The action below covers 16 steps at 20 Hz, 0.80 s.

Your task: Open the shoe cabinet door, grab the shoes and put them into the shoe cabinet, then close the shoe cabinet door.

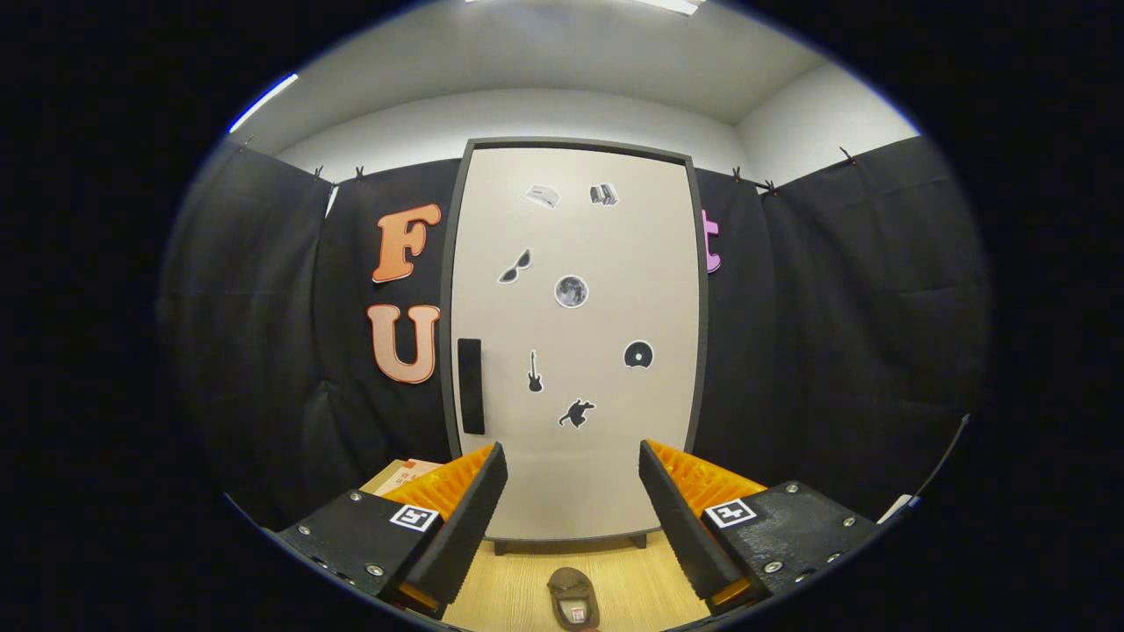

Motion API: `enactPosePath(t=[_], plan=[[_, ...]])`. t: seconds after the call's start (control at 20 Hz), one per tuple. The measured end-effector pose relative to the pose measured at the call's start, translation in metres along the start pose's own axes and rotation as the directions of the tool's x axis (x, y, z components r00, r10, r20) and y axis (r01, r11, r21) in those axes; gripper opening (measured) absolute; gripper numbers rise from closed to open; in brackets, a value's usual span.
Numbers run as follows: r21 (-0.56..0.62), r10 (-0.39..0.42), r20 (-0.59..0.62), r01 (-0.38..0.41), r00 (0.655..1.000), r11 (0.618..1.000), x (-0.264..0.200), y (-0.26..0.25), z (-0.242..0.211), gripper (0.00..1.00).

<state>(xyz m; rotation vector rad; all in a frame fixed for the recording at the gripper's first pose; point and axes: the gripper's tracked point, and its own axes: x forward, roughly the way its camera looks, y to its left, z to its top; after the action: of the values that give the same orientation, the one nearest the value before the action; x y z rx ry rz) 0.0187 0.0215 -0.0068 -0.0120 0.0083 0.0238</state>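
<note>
The shoe cabinet [575, 342] stands upright ahead of me, its pale door shut inside a dark frame and dotted with several small stickers. A black vertical handle [471, 386] sits on the door's left edge, about half way up. A brown shoe [572, 597] lies on the wooden floor, low between my fingers and in front of the cabinet's base. My gripper [572, 478] is open, held well back from the door, with nothing between its fingers.
Black cloth walls close in on both sides of the cabinet. A cardboard box [406, 478] sits on the floor at the left, just behind my left finger. The light wooden floor [518, 588] runs from me to the cabinet's feet.
</note>
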Motion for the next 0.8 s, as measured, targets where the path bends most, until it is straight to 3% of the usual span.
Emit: enactPosePath(t=[0.35,0.8], plan=[[-0.001,0.017,0.005,-0.017,1.000,1.000,0.015,0.019,0.001,0.94],[-0.019,0.085,-0.003,-0.085,0.996,0.996,0.071,0.076,-0.003,0.94]])
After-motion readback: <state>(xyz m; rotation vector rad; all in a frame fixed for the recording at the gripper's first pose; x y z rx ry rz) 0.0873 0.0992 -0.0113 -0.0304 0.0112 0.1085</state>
